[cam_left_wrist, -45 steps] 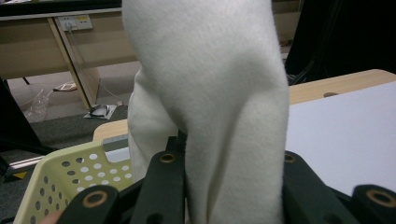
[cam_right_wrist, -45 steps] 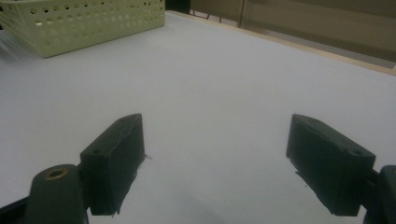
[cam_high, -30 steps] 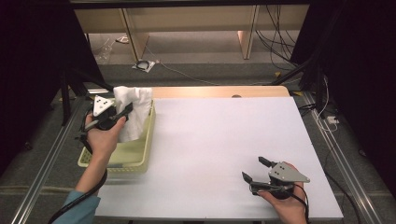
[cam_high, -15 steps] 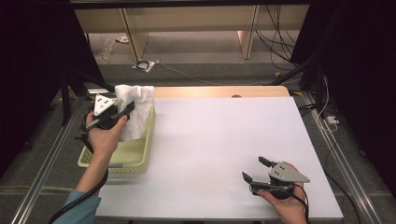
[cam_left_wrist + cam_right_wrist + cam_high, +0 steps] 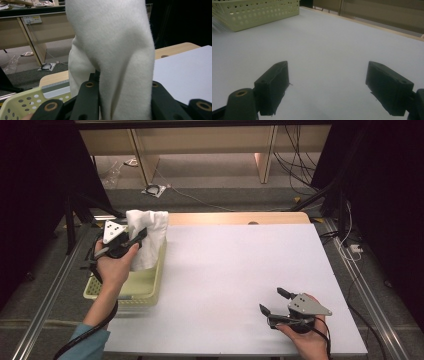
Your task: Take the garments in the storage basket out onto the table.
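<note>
High view: we see almost nothing changed; our left hand-held gripper [image 5: 131,240] still clamps the white fluffy cloth [image 5: 148,236] above the pale-yellow perforated plastic basket [image 5: 150,287]. The right hand-held gripper [image 5: 273,303] stays open, empty, near right, so the lift-out seems paused.

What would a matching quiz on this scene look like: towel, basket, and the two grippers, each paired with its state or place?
Things:
1. towel
2. basket
3. left gripper
4. right gripper

States:
A. jaws open, nothing between them
B. pale yellow, perforated, at the table's left edge
C. white, lifted above the basket
D. jaws shut on cloth

Pairs: 1-C, 2-B, 3-D, 4-A
</note>
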{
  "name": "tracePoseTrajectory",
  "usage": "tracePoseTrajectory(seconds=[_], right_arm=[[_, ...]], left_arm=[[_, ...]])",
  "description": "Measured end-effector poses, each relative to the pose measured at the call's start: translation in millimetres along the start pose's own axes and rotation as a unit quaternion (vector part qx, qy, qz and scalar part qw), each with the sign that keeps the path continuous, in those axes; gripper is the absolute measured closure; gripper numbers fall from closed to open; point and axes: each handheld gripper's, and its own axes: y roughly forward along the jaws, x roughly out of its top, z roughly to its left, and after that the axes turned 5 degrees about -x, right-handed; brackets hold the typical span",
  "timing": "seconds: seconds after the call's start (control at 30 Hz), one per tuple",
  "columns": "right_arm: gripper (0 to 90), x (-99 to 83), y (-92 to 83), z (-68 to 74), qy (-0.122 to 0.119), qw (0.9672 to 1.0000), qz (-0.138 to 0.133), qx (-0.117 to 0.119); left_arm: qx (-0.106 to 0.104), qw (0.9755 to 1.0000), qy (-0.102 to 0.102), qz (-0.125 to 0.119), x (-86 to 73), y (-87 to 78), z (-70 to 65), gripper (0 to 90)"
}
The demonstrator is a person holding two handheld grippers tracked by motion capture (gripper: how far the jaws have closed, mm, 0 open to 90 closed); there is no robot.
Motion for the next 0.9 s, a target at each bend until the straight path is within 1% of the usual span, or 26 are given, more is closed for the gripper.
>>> tracePoseTrajectory(seconds=[0.33, 0.5, 0.6, 0.9], right_arm=[[19.6, -0.1, 0.4, 0.0, 0.0, 1.0, -0.004, 0.001], [19.6, -0.1, -0.1, 0.0, 0.001, 1.0, 0.0, 0.0], [19.6, -0.1, 0.3, 0.1, 0.002, 1.0, -0.003, 0.001], [19.6, -0.1, 0.0, 0.0, 0.0, 1.0, 0.0, 0.0]], left_arm=[[-0.008, 0.9999, 0.005, -0.006, 5.0, -0.9, -6.3, 74.3], [-0.011, 0.9999, 0.008, -0.006, 6.0, -0.7, -8.1, 74.3], [-0.014, 0.9998, 0.009, -0.007, 7.5, -0.6, -10.6, 74.3], [-0.019, 0.9997, 0.015, -0.011, 11.6, -0.6, -15.2, 74.3]])
